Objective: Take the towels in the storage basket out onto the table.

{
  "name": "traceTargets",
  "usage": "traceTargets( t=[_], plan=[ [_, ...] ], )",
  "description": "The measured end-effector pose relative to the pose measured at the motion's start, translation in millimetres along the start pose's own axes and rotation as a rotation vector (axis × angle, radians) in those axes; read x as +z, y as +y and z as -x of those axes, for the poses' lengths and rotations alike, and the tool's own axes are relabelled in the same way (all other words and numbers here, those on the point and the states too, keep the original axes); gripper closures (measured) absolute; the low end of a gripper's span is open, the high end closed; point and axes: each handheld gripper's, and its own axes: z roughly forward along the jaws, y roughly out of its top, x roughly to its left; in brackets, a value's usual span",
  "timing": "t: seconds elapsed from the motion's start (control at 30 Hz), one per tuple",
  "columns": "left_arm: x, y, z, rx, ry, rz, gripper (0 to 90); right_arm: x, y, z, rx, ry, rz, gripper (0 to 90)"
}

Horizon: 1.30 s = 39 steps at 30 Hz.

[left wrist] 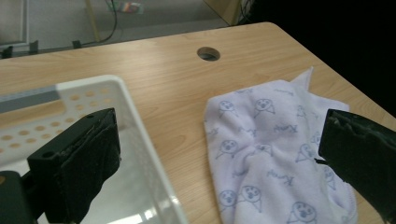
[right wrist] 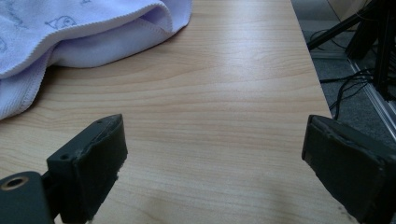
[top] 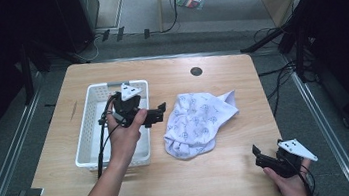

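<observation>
The cloth (top: 199,122) lies crumpled just right of the basket (top: 98,137). The left claw (top: 157,114) hovers wide over the basket's rim; the right claw (top: 259,157), also wide, waits beyond the cloth. A shallow pinch might catch only one fold, letting the rest drag.

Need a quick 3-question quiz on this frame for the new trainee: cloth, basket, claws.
1. True or false: the crumpled white cloth with a pale blue print lies inside the white perforated plastic basket.
2. Which claw is nearer the cloth? A) left claw B) right claw
3. Fill in: both claws' jaws stand ____, with nothing between them.

Key
1. False: it lies on the light wooden table, to the right of the basket.
2. A: the left claw is over the basket's right rim, pointing at the cloth; the right claw is at the table's near right corner.
3. open
</observation>
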Motion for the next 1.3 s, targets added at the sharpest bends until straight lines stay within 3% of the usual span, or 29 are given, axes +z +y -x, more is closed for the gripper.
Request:
traceTargets(
  t=[0.13,0.47,0.53,0.83,1.13,1.3],
  plan=[
    [-12.1,-5.1,-16.0,0.006,0.034,0.021,0.0,0.1,0.0,0.0,0.0,-0.002,0.0,6.3],
    [-46.0,-23.5,-58.0,-0.027,0.101,0.101,0.0,0.3,0.1,-0.2,0.004,-0.007,-0.003,6.4],
    [-55.5,-30.4,-68.0,-0.03,0.134,0.131,0.0,0.3,0.1,-0.2,0.003,-0.007,-0.007,6.4],
    [-85.7,-57.9,-104.0,-0.06,0.204,0.194,0.0,0.6,0.1,-0.4,0.003,-0.009,-0.009,6.4],
    [-118.9,-85.1,-135.4,-0.101,0.252,0.253,0.0,1.0,0.2,-0.7,0.001,-0.016,-0.012,6.4],
    [-130.9,-106.1,-149.9,-0.088,0.274,0.251,0.0,0.3,0.0,-1.2,-0.006,-0.012,-0.006,5.5]
  ],
)
